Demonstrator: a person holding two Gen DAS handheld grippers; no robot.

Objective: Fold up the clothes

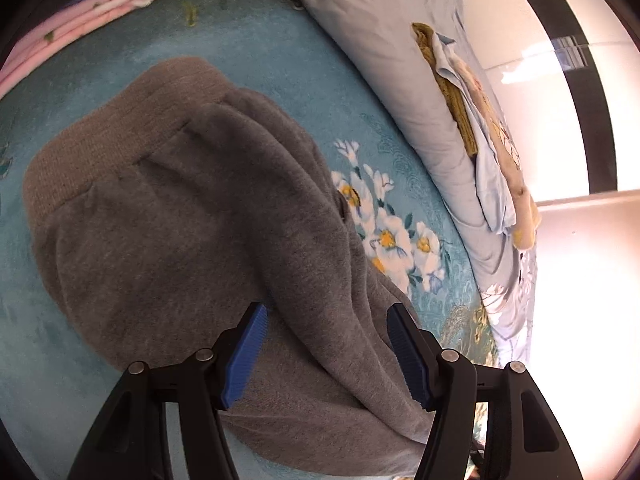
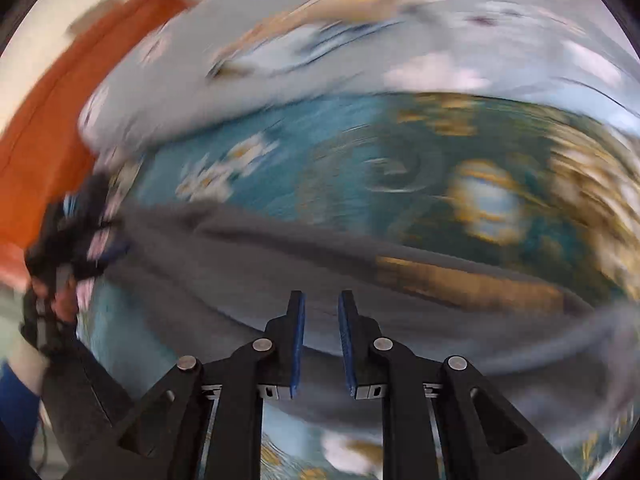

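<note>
Grey sweatpants [image 1: 180,208] lie rumpled on a teal floral bed sheet [image 1: 280,68], the ribbed waistband [image 1: 100,148] at the far left. My left gripper [image 1: 327,312] hovers over the leg end with its blue pads wide apart; a ridge of grey cloth runs between them and neither pad presses on it. The right wrist view is heavily blurred. There my right gripper [image 2: 321,296] stands over the grey cloth [image 2: 240,248] with a narrow gap between its pads and nothing in the gap. At that view's left edge a hand holds the left gripper [image 2: 80,232].
A pale blue quilt [image 1: 380,40] is bunched along the sheet's far side, with a stack of folded clothes [image 1: 472,112] on it. A pink blanket [image 1: 80,20] lies at the top left. An orange surface [image 2: 48,128] stands beyond the bed.
</note>
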